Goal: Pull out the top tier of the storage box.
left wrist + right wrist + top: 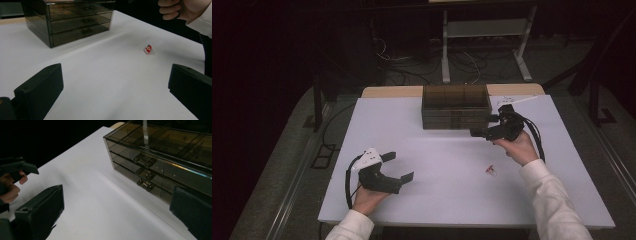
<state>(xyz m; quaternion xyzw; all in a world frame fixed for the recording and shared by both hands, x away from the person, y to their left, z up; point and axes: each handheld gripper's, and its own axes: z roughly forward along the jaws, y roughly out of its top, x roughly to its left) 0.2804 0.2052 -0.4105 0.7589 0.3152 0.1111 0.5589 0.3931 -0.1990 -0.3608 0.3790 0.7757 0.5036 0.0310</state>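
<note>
From above we see the left claw (398, 166) gaping wide and empty near the counter's (422, 200) near-left corner; the right claw (484, 126) hovers at the drawer box (456, 107) by the far edge; in the left gripper view a small red object (148, 49) lies alone on the counter; in the right gripper view the jaws stand wide apart, holding nothing, facing the drawer knobs (143, 173).

There is one desk (412, 150) with a white top. On it sits one dark see-through box (456, 106) with three drawers, and each drawer has one pair of little knobs, so three pairs in all. There is also one small red and white thing (491, 170) on the desk, and two hand-held grippers, the left one (399, 168) and the right one (484, 125).
</note>
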